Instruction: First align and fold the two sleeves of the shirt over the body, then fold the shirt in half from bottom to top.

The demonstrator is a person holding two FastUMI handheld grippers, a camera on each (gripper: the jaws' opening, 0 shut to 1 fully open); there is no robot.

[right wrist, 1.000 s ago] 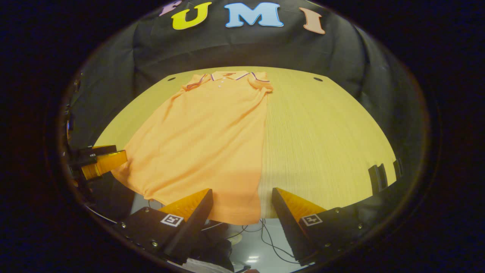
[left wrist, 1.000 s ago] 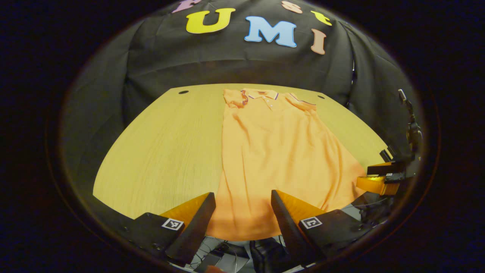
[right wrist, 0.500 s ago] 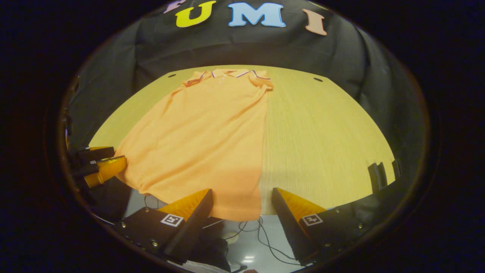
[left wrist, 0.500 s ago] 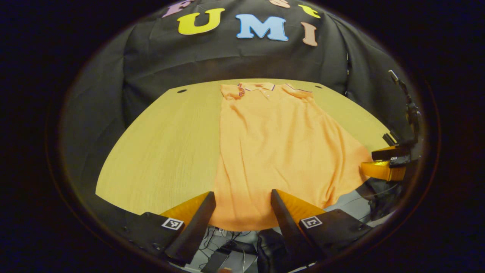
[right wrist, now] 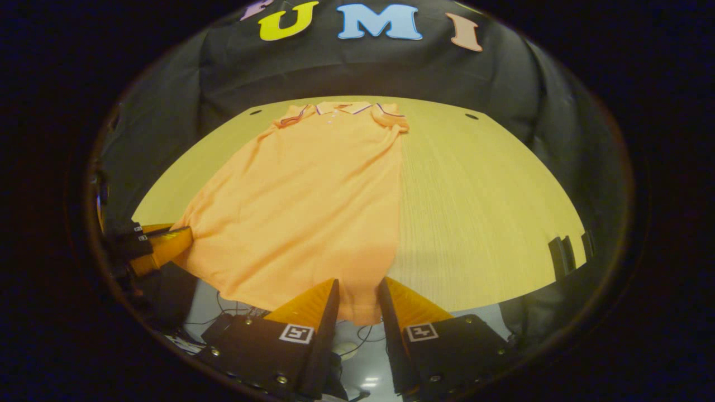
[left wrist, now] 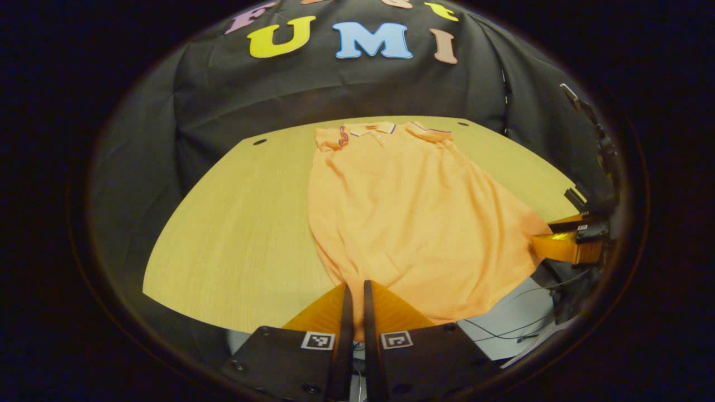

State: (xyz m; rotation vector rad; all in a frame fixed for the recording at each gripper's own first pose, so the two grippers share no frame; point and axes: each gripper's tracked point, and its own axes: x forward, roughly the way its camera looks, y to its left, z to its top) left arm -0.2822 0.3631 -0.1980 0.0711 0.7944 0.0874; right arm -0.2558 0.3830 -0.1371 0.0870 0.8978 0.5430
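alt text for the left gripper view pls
The left gripper is shut on the near hem of an orange shirt lying flat on a wooden table, collar at the far end. The right gripper meets the hem's other corner.

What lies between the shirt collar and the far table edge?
Bare table; the collar nearly reaches the far edge in the right gripper view.

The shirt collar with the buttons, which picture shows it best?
The left gripper view shows the collar best: it looks larger there, its dark stripe and buttons clear. In the right gripper view the collar looks smaller and flatter, at the shirt's far end.
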